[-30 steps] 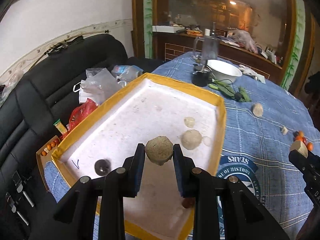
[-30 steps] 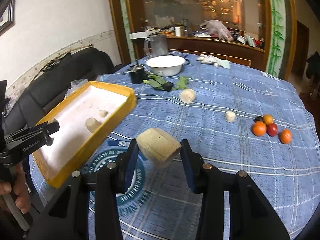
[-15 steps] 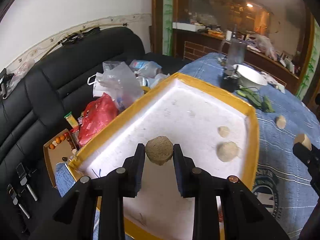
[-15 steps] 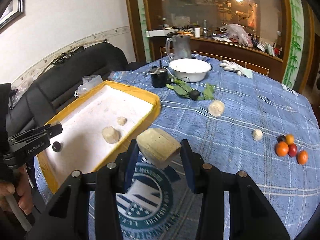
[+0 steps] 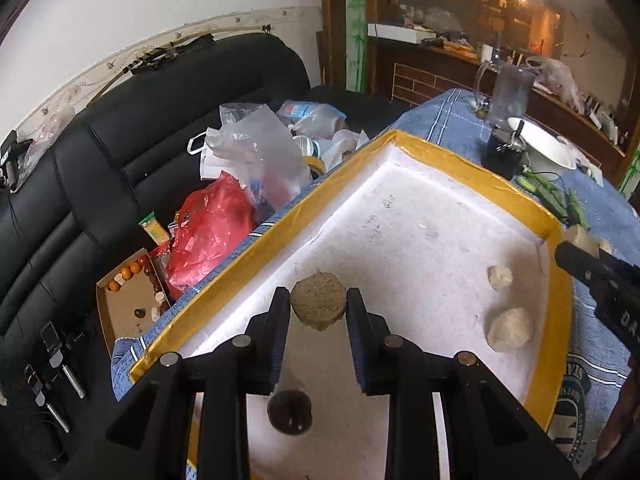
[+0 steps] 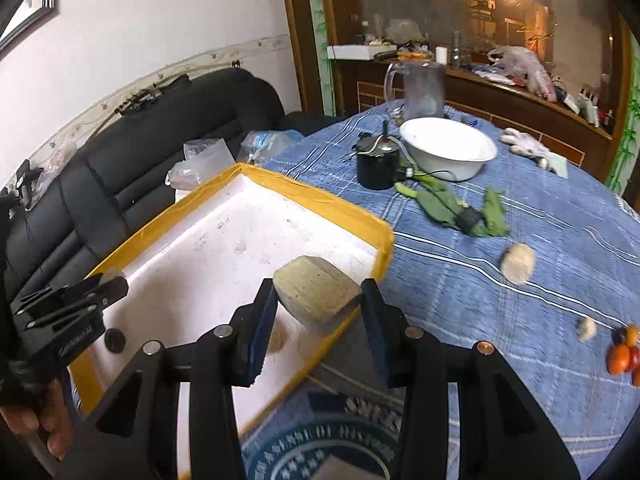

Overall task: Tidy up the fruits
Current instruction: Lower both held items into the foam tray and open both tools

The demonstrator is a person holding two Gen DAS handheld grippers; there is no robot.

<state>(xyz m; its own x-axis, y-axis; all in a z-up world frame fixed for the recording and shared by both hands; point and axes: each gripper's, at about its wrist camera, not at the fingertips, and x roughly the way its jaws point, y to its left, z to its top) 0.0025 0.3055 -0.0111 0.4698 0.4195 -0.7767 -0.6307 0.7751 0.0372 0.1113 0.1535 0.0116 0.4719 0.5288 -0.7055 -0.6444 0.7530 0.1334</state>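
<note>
My left gripper [image 5: 318, 308] is shut on a round beige fruit [image 5: 318, 304] and holds it above the near left part of the white foam tray with a yellow rim [image 5: 440, 208]. In the tray lie two pale fruits [image 5: 510, 330] and a dark round fruit [image 5: 290, 412]. My right gripper [image 6: 318, 300] is shut on a larger tan fruit [image 6: 316, 294] above the tray's right rim [image 6: 352, 216]. The left gripper shows at the left in the right wrist view [image 6: 68, 308]. More pale fruits [image 6: 518, 264] and small orange and red fruits [image 6: 624, 354] lie on the blue cloth.
A white bowl [image 6: 448, 148], a black cup [image 6: 378, 166], a glass jug [image 6: 422, 88] and green leaves [image 6: 448, 204] stand at the table's far side. A black sofa [image 5: 100, 152] with plastic bags [image 5: 248, 160] lies left of the table.
Both grippers have moved left over the tray, each still holding its fruit. The right gripper has come from over the cloth to over the tray's right rim.
</note>
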